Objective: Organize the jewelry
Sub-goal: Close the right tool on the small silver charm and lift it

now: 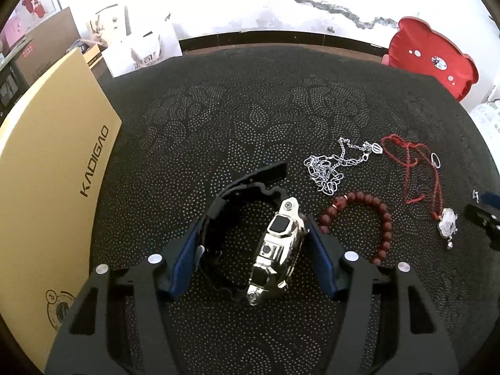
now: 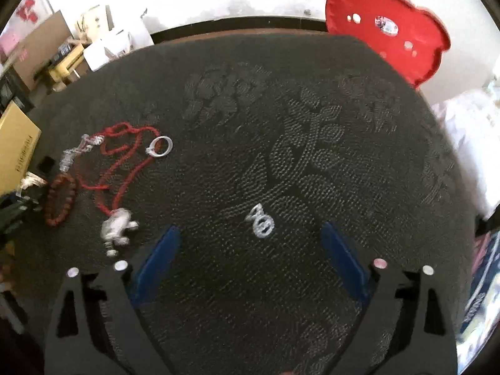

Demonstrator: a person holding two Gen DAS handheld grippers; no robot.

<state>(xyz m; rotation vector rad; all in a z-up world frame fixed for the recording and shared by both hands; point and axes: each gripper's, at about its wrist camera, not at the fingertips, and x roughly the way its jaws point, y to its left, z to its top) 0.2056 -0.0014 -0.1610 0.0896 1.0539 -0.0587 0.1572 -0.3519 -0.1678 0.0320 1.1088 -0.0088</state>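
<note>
Near us the left gripper (image 1: 253, 253) brackets the silver watch (image 1: 278, 253), jaws at a middling gap with both pads seemingly touching, so we'd close squarely across case and strap and keep the pad off the red bead bracelet (image 1: 365, 218). The right gripper (image 2: 250, 259) hangs wide and empty over the small silver rings (image 2: 261, 218); we'd centre on them before pinching. Farther off lie the silver chain (image 1: 331, 168) and red cord necklace (image 1: 415, 168) on the dark cloth (image 1: 218, 118), then the red tray (image 2: 384, 28).
</note>
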